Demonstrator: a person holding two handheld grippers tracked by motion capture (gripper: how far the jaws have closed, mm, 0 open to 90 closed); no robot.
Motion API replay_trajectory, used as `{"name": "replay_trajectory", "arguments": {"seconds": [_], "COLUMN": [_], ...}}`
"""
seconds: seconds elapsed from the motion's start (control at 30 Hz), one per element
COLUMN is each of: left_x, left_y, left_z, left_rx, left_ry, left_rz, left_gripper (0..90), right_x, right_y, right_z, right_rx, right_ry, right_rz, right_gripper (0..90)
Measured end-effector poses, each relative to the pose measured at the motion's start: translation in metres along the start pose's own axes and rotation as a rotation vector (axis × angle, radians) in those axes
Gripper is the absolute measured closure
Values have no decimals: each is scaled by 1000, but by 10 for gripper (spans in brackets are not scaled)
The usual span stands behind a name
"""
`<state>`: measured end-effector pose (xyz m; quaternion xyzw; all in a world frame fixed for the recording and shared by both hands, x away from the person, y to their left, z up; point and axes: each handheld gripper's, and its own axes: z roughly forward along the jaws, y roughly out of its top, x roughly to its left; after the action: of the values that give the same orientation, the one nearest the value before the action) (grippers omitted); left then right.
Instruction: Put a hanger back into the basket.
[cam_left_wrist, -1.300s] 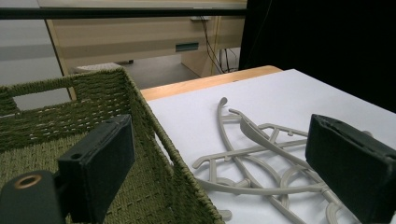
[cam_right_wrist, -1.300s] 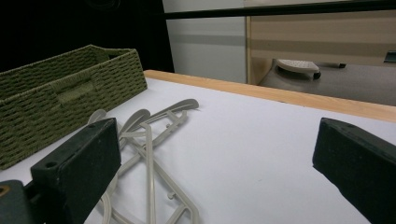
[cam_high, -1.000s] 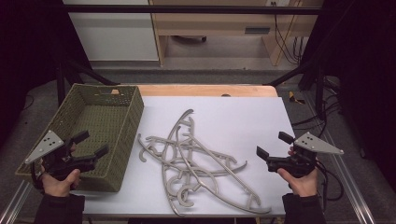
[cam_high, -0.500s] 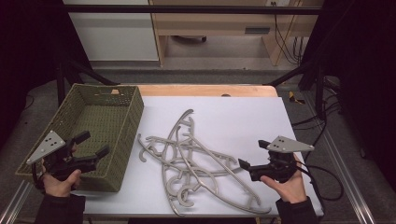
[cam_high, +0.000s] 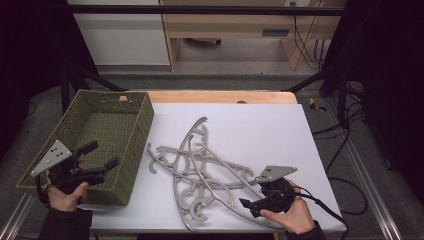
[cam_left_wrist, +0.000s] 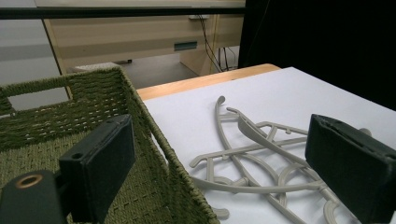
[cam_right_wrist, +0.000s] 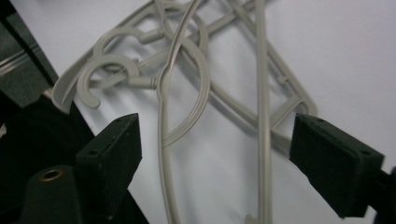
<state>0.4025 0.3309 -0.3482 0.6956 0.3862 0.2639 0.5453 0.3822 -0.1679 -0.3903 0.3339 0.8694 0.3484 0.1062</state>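
White table (cam_high: 260, 125) bears tangled hangers (cam_high: 200, 170) beside the basket (cam_high: 135, 130); the right claw (cam_high: 248, 206), jaws apart and just closing around two bars, should pinch only one, while the left claw (cam_high: 102, 155) waits open.

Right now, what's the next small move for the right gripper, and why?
Probably ease the right gripper down and close on one hanger bar. Its jaws have just been closing but remain open over the pile of hangers, with thin bars between them and nothing pinched. The basket beside the pile looks like the destination.
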Motion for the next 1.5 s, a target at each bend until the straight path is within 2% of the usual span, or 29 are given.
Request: {"name": "replay_trajectory", "arguments": {"seconds": [0.1,0.17,0.2,0.23,0.27,0.33,0.37,0.47,0.7,0.73,0.93,1.07,1.3,1.4,1.5], "left_x": [0,0,0,0,0,0,0,0,-1,-2,-3,-5,-6,-7,-7], "left_y": [0,0,0,0,0,0,0,0,-1,-1,-1,-2,-2,-2,-2], "left_z": [1,1,0,0,0,0,0,0,2,2,4,6,7,8,9], "left_rx": [0,0,-1,-1,-1,-3,-4,-4,3,4,16,23,24,26,30], "left_ry": [0,1,2,2,1,2,1,0,-2,-5,-8,-15,-16,-18,-20], "left_rz": [1,0,-2,-2,-2,-1,-1,0,6,2,15,20,19,20,22], "left_gripper": [83,83,83,83,83,83,83,84,84,85,85,85,86,87,87], "right_x": [3,7,10,10,13,15,16,20,21,22,23,23,22,21,20], "right_y": [0,1,1,1,0,0,-1,-2,-5,-6,-8,-9,-9,-8,-8], "right_z": [4,12,14,14,22,25,29,41,54,58,68,73,76,76,76], "right_rx": [28,63,86,86,115,133,142,191,244,266,307,327,323,321,322], "right_ry": [8,40,43,43,59,63,71,83,82,82,102,97,106,120,121], "right_rz": [1,-23,-16,-16,-48,-42,-59,-72,-78,-73,-70,-67,-60,-60,-53], "right_gripper": [240,283,299,299,328,350,361,413,489,516,616,651,731,803,806]}}
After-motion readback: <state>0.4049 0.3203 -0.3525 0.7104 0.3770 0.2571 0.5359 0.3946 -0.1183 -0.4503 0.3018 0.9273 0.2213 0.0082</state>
